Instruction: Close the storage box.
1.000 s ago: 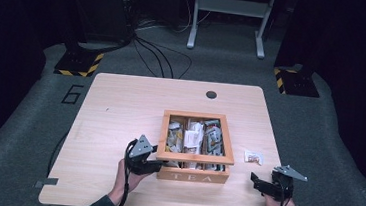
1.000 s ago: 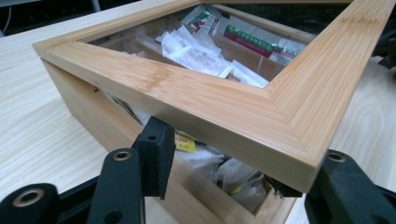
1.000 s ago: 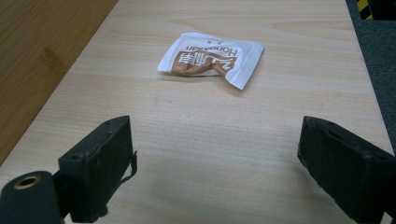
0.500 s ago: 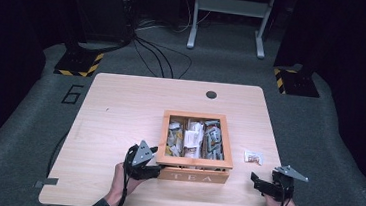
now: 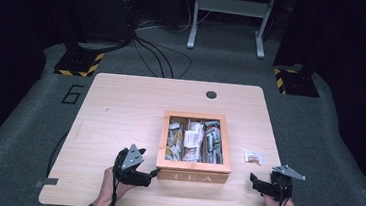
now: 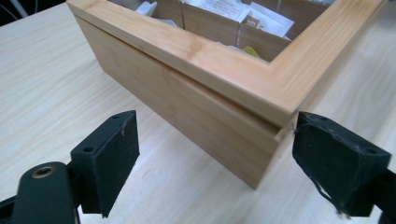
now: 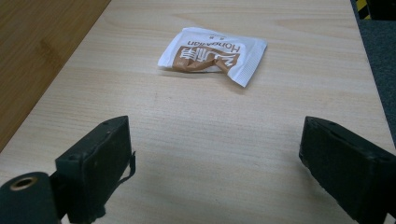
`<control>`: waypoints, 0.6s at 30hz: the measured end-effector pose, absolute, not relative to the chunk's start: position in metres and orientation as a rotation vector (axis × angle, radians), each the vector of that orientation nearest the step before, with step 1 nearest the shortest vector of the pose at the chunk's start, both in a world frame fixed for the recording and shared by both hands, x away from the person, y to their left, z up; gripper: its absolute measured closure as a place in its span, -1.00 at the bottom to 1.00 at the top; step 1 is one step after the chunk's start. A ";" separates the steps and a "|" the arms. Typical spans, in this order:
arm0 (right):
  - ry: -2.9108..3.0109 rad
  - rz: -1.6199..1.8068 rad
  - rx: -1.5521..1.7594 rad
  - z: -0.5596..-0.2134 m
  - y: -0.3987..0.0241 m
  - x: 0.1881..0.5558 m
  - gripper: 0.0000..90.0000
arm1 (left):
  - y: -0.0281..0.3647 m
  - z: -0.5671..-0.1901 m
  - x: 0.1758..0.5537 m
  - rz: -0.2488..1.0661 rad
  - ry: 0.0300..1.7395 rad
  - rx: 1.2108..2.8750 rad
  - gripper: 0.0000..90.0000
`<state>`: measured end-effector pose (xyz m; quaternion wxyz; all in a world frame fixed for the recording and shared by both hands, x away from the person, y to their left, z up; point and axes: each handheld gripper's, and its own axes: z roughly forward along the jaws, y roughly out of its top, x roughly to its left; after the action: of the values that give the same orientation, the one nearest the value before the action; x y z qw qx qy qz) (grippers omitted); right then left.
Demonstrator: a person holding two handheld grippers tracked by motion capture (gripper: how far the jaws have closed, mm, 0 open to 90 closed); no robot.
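Observation:
A wooden tea box (image 5: 192, 176) marked TEA stands on the table, with several sachets showing inside its top frame. My left gripper (image 5: 148, 176) lies at the box's front left corner. Its jaws have just been opening and now stand open. In the left gripper view, that corner (image 6: 205, 126) sits in the gap of the left gripper (image 6: 219, 144), close to one pad and not pressed. My right gripper (image 5: 256, 182) rests open near the table's front right edge. A white and brown sachet (image 7: 212, 56) lies flat ahead of the right gripper (image 7: 215, 158), also seen as the sachet (image 5: 253, 157) to the right of the box.
The light wood table (image 5: 120, 112) has a dark round hole (image 5: 211, 94) near its far edge. Dark carpet surrounds it, with cables (image 5: 155, 55) and a grey metal stand (image 5: 228, 16) beyond. Hands hold both grippers at the near edge.
The left gripper has drawn back toward the person from the box's left side to its front corner, and its jaws have opened. The right gripper and the sachet have stayed put.

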<state>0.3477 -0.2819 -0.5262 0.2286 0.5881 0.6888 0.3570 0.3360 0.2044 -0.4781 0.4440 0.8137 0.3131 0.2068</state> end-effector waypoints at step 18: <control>1.929 0.860 1.580 -0.529 -0.273 0.351 -0.80 | 0.294 -0.491 0.335 0.599 1.058 1.966 -0.80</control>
<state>0.3507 -0.2731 -0.5289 0.2496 0.5801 0.7082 0.3157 0.3355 0.2943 -0.4913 0.4033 0.7782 0.4190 0.2371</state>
